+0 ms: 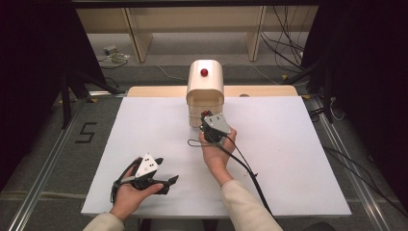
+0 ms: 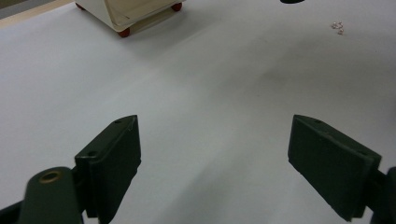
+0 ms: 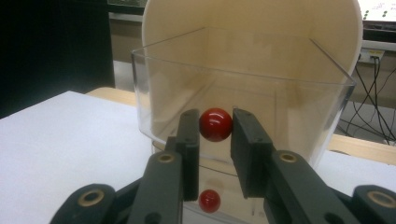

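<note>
- The left claw (image 1: 166, 180) rests near the front edge of the surface (image 1: 288, 159), left of the middle, lying level with its jaws spread wide and nothing between them.
- Its own view looks across bare white surface toward the drawer unit's base with small red feet (image 2: 123, 32), and picks out a few tiny clear bits (image 2: 338, 26) lying loose farther off.
- The right claw (image 1: 208, 117) is held above the middle of the surface, pointing toward the far edge, its jaws pinching the red knob (image 3: 215, 124) of the upper clear drawer (image 3: 154, 107).
- In the right claw's view that drawer stands pulled out toward the camera, its see-through walls open at the top; a second red knob (image 3: 209, 200) sits lower down, on the drawer below.
- The cream drawer unit (image 1: 205, 82) stands at the middle of the far edge, its rounded top bearing a red dot (image 1: 204, 72) seen from the high view; its drawers face the front edge.
- A black cable (image 1: 245, 166) trails from the right claw back toward the front edge.
- Beyond the far edge, wooden frames and loose wires lie on the floor.
</note>
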A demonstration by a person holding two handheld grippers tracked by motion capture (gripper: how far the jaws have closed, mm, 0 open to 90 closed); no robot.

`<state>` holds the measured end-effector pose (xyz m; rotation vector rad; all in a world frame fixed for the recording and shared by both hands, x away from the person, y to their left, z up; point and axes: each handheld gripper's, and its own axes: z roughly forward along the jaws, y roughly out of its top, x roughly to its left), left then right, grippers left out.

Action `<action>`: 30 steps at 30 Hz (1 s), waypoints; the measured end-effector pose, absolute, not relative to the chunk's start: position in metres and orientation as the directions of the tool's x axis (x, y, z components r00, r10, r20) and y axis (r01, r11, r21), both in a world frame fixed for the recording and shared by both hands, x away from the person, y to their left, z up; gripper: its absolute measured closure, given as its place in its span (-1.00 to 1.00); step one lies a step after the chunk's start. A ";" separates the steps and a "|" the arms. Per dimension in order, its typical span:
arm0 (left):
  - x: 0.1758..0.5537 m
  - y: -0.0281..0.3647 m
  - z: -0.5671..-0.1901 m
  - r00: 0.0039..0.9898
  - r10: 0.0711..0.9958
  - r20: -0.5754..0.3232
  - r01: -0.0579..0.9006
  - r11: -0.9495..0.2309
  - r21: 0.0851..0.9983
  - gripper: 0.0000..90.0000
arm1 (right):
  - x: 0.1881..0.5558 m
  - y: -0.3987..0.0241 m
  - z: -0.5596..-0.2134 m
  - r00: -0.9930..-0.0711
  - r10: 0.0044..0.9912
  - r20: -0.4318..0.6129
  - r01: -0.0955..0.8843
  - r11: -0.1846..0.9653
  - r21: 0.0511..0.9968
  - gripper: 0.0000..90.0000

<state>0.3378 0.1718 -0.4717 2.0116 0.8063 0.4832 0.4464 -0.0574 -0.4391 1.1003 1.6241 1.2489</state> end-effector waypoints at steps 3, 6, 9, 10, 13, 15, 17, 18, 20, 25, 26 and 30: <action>0.338 0.172 -0.472 0.712 0.701 0.027 0.355 -0.394 0.848 -0.63 | 0.446 -0.057 -0.439 -0.307 0.948 -0.078 0.166 0.134 0.977 0.64; 0.338 0.172 -0.472 0.713 0.700 0.031 0.354 -0.398 0.846 -0.63 | 0.445 -0.057 -0.439 -0.307 0.949 -0.075 0.167 0.132 0.977 0.64; 0.338 0.172 -0.472 0.713 0.701 0.032 0.354 -0.398 0.846 -0.63 | 0.444 -0.057 -0.439 -0.306 0.949 -0.077 0.169 0.134 0.977 0.64; 0.338 0.172 -0.471 0.713 0.701 0.032 0.354 -0.398 0.846 -0.63 | 0.444 -0.057 -0.439 -0.303 0.950 -0.076 0.171 0.132 0.976 0.64; 0.338 0.172 -0.471 0.714 0.699 0.034 0.353 -0.402 0.845 -0.63 | 0.443 -0.057 -0.439 -0.305 0.949 -0.078 0.168 0.135 0.976 0.64; 0.338 0.172 -0.471 0.714 0.699 0.035 0.353 -0.403 0.845 -0.63 | 0.442 -0.057 -0.439 -0.307 0.949 -0.075 0.170 0.133 0.976 0.64; 0.338 0.172 -0.471 0.714 0.699 0.037 0.352 -0.404 0.844 -0.63 | 0.442 -0.057 -0.439 -0.306 0.949 -0.073 0.172 0.130 0.976 0.64; 0.338 0.172 -0.472 0.714 0.700 0.037 0.352 -0.404 0.844 -0.63 | 0.441 -0.057 -0.439 -0.306 0.949 -0.072 0.170 0.129 0.977 0.64; 0.338 0.172 -0.472 0.713 0.701 0.035 0.352 -0.401 0.845 -0.63 | 0.441 -0.057 -0.439 -0.307 0.949 -0.074 0.167 0.130 0.977 0.64; 0.338 0.172 -0.472 0.714 0.699 0.038 0.352 -0.404 0.844 -0.63 | 0.440 -0.057 -0.439 -0.307 0.949 -0.071 0.170 0.128 0.977 0.64; 0.338 0.172 -0.472 0.714 0.700 0.037 0.352 -0.403 0.845 -0.63 | 0.439 -0.057 -0.439 -0.305 0.950 -0.068 0.173 0.126 0.977 0.64; 0.338 0.172 -0.472 0.714 0.699 0.035 0.353 -0.403 0.845 -0.63 | 0.438 -0.057 -0.438 -0.306 0.950 -0.066 0.176 0.125 0.976 0.64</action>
